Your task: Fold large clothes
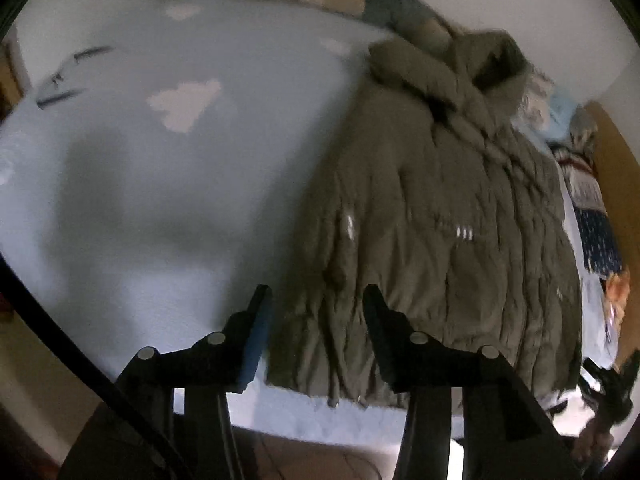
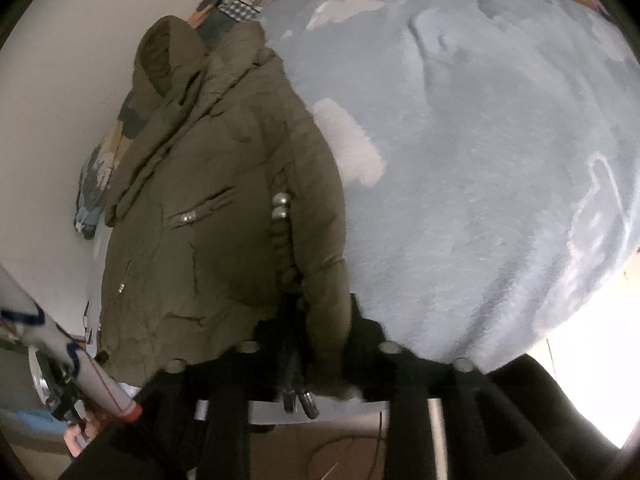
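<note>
An olive-green hooded puffer jacket (image 1: pixel 440 220) lies front up on a pale blue blanket (image 1: pixel 180 180), its hood (image 1: pixel 480 64) toward the wall. My left gripper (image 1: pixel 315 294) hovers over the jacket's lower left corner, open, with nothing pressed between its fingers. In the right wrist view the jacket (image 2: pixel 208 220) fills the left half. My right gripper (image 2: pixel 312 312) has the jacket's lower front edge wedged between its fingers. The zipper pulls (image 2: pixel 300 400) hang down in front of the gripper's body. The fabric touches both fingers.
The blanket (image 2: pixel 480 200) with white cloud shapes covers the bed to its near edge. A patchwork quilt (image 1: pixel 596 220) lies bunched between jacket and wall. A person's white patterned sleeve (image 2: pixel 80 360) shows at lower left. Brown floor (image 1: pixel 320 456) lies below the bed edge.
</note>
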Available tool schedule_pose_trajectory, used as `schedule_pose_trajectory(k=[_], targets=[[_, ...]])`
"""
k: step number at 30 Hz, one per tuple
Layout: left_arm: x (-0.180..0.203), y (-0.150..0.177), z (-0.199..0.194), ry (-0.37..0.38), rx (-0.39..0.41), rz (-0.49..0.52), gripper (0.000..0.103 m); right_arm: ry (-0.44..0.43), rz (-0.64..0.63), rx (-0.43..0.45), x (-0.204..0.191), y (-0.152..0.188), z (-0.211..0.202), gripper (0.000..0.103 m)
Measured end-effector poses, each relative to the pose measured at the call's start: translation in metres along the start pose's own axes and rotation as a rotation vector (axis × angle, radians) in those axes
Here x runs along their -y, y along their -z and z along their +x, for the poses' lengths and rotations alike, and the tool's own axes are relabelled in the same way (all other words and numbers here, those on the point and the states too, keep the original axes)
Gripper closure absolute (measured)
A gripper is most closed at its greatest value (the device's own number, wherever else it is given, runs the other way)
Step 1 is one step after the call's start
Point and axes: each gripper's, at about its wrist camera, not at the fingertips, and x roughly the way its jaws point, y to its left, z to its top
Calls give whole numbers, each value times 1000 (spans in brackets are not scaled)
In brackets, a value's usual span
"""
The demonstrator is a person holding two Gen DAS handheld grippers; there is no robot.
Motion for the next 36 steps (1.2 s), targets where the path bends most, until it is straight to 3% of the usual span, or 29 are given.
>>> schedule_pose_trajectory(k=[1,2,8,13,23,26,28,31,36], targets=[[4,-5,-5,-12,32,7,52,-1,5,18,0,0,-5,31],[7,-8,-9,-27,55,22,50,3,8,44,-1,-2,-11,29],[45,-25,-11,-52,117,136,45,21,6,138,-4,-13,-44,29],[99,-40,2,-22,126,211,41,22,-125,161,-50,-31,-44,29],[189,-86,66,-65,104,292,40,25,-402,133,-209,-74,35,29],[202,-101,89,-109,123,326,40,41,-468,180,-253,-96,60,29],[201,-106,104,-139,119,335,40,54,-486,211,-268,-110,74,29],[197,-110,134,-153,32,317,40,53,-480,239,-269,-129,98,29],[205,-106,154,-215,4,355,39,42,-327,161,-251,-160,140,29]])
